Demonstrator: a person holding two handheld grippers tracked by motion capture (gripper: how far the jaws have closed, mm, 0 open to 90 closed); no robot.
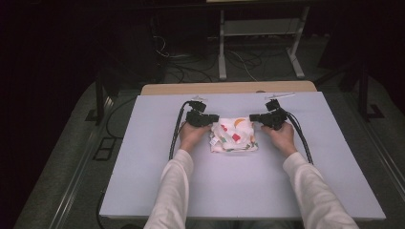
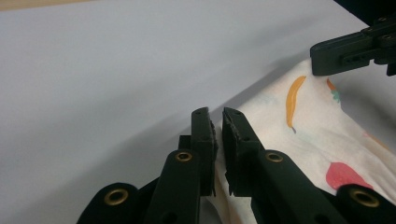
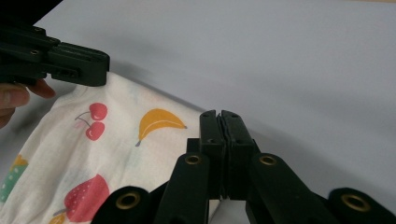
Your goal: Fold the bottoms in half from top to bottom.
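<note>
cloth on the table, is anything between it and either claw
Nothing visible. The left claw is shut on the cloth's one far corner, and the right claw is shut on the other far corner, so both already grip the fabric directly on the table.

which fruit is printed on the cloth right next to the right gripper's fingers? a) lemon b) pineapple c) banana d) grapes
c: in the right gripper view a yellow banana is printed on the white cloth just left of the right gripper, whose fingers pinch the cloth's edge.
</note>
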